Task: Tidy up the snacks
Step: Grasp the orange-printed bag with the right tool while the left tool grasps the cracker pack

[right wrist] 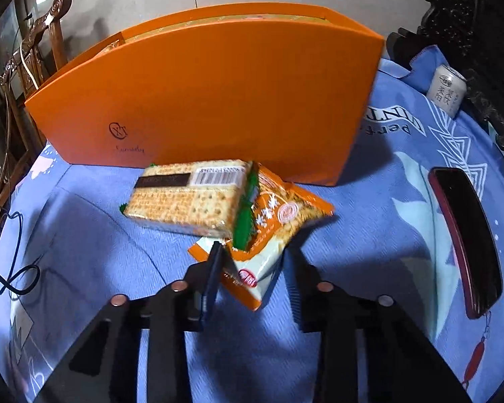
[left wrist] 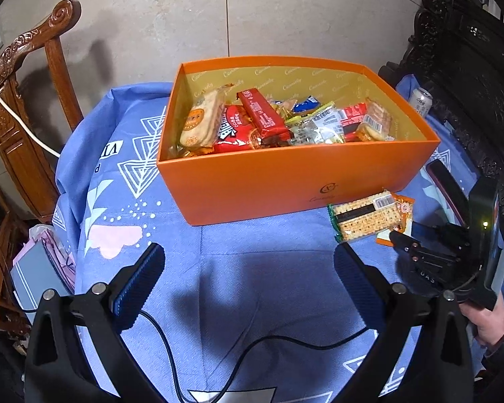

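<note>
An orange box (left wrist: pixel 252 188) (right wrist: pixel 201 100) stands on the blue cloth, holding several snack packets (left wrist: pixel 268 121). In front of its right end lies a clear pack of square crackers (left wrist: pixel 366 216) (right wrist: pixel 188 201), resting partly on an orange snack packet (left wrist: pixel 403 206) (right wrist: pixel 272 231). My right gripper (right wrist: pixel 255 262) (left wrist: pixel 406 245) straddles the near end of the orange packet, fingers closing on it but with a gap still visible. My left gripper (left wrist: pixel 248 265) is open wide and empty above the cloth in front of the box.
A dark red phone (right wrist: pixel 463 241) (left wrist: pixel 447 188) lies on the cloth to the right. A white drink can (right wrist: pixel 448 90) (left wrist: pixel 420 100) stands at the back right. A carved wooden chair (left wrist: pixel 33 77) stands left of the table. A black cable (left wrist: pixel 252 346) crosses the near cloth.
</note>
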